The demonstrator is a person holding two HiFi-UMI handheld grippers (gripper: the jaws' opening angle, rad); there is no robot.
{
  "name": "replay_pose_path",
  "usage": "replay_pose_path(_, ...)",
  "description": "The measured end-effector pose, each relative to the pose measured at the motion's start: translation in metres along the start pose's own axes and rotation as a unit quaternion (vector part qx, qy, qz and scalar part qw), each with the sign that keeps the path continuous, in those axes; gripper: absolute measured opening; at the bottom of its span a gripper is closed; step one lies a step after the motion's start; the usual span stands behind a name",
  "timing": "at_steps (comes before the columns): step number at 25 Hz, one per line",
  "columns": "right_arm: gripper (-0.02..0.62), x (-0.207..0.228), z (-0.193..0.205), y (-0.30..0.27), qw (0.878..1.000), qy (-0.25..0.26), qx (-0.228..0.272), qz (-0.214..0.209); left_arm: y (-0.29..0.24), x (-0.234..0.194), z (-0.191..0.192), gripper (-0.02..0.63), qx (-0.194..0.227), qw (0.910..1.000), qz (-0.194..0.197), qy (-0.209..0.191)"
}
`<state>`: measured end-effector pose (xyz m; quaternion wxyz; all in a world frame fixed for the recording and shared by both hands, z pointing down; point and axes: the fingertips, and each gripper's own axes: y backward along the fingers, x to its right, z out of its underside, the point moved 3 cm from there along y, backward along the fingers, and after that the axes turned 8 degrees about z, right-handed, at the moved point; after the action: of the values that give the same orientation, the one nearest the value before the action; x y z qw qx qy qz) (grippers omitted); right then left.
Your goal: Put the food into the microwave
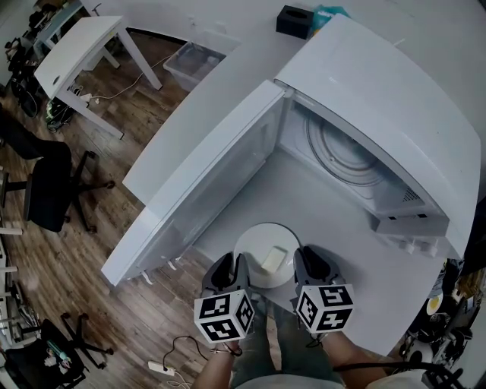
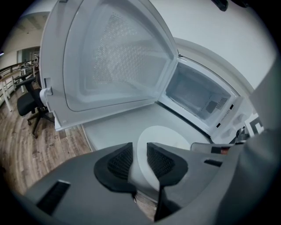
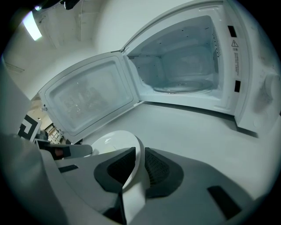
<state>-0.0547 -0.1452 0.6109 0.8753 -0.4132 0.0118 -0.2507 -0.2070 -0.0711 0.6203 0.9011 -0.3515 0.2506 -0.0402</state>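
A white plate (image 1: pixel 260 238) carrying a pale yellow block of food (image 1: pixel 273 259) sits at the near edge of the white counter, in front of the open microwave (image 1: pixel 380 99). My left gripper (image 1: pixel 232 272) is shut on the plate's left rim (image 2: pixel 162 134), and my right gripper (image 1: pixel 302 267) is shut on its right rim (image 3: pixel 109 140). The rim passes between the black pads of the left gripper (image 2: pixel 139 162) and of the right gripper (image 3: pixel 139 169). The microwave cavity (image 3: pixel 184 61) holds only its glass turntable (image 1: pixel 349 156). Its door (image 1: pixel 213 175) is swung wide to the left.
The open door (image 2: pixel 114 57) overhangs the counter's left edge. A black box (image 1: pixel 295 20) stands behind the microwave. On the wooden floor to the left are a clear bin (image 1: pixel 191 62), a white desk (image 1: pixel 80 45), an office chair (image 1: pixel 49 190) and a power strip (image 1: pixel 161 368).
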Motion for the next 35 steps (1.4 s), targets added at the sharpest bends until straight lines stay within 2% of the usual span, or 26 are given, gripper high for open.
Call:
replay_pose_path(10,0.069,-0.005,0.002,-0.006,1.000,0.005,-0.013,-0.006,-0.003,0.000,0.002,0.101,0.003,0.9999,0.008,0.008)
replay_pose_path(25,0.058,-0.007,0.003,-0.004,1.000,-0.012,-0.011,-0.006,0.000,0.006,0.004,0.101,0.001,0.9998,0.011,0.015)
replay_pose_path(35,0.058,-0.001,-0.012,0.010,1.000,-0.023,0.005,0.003,0.005,0.022,-0.014,0.101,0.008,0.9996,0.027,-0.002)
